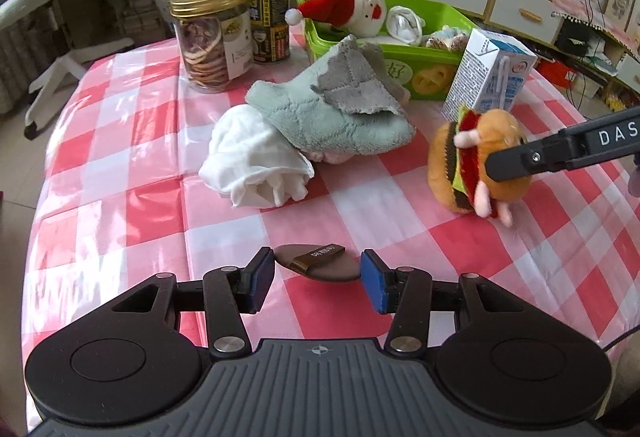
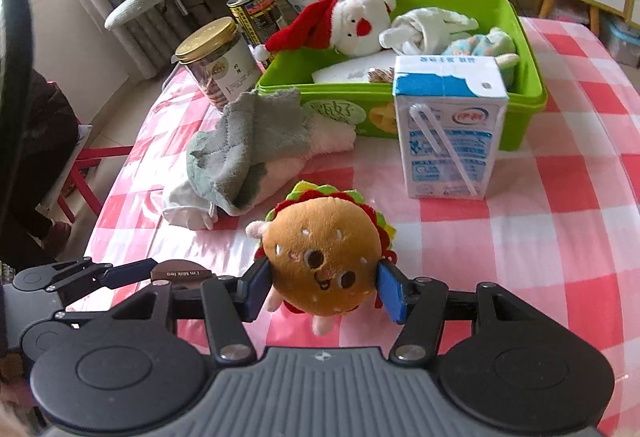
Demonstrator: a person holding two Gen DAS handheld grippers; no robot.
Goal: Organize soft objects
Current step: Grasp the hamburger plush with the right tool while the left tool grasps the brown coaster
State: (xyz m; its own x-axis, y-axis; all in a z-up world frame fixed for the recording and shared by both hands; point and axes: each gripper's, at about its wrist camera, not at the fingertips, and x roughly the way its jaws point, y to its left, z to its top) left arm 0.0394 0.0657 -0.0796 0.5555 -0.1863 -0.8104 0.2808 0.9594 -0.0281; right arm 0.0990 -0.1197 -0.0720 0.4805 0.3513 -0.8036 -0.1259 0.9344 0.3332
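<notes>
Blue rubber pads (image 2: 389, 291) of the right gripper (image 2: 322, 287) press against both sides of a plush hamburger toy (image 2: 322, 265), which it holds by its tan bun, face toward the camera, low over the checked tablecloth (image 2: 560, 237). In the left wrist view the same toy (image 1: 474, 165) appears at the right, clasped by the black finger of the right gripper (image 1: 516, 163), just in front of an upright milk carton (image 1: 490, 77). The left gripper (image 1: 318, 283) stands with its jaws apart on either side of a brown oval powder puff (image 1: 320, 263); its pads (image 1: 374, 287) sit at the puff's two ends, and whether they touch it cannot be told. The puff lies flat on the cloth.

Farther out, near the table's middle, a pile of cloths lies: a white cloth (image 1: 256, 165) in front, a pale green towel (image 1: 320, 117) with a grey cloth (image 1: 358, 79) on top of it. Behind the pile and the carton stands a green bin (image 2: 524, 77). Inside it rest a white plush with a red hat (image 2: 340, 23), a white cloth bundle (image 2: 424, 27) and a light blue soft item (image 2: 480, 45). Left of the bin stand a gold-lidded jar (image 1: 208, 37) and a black-and-yellow can (image 1: 270, 9).
</notes>
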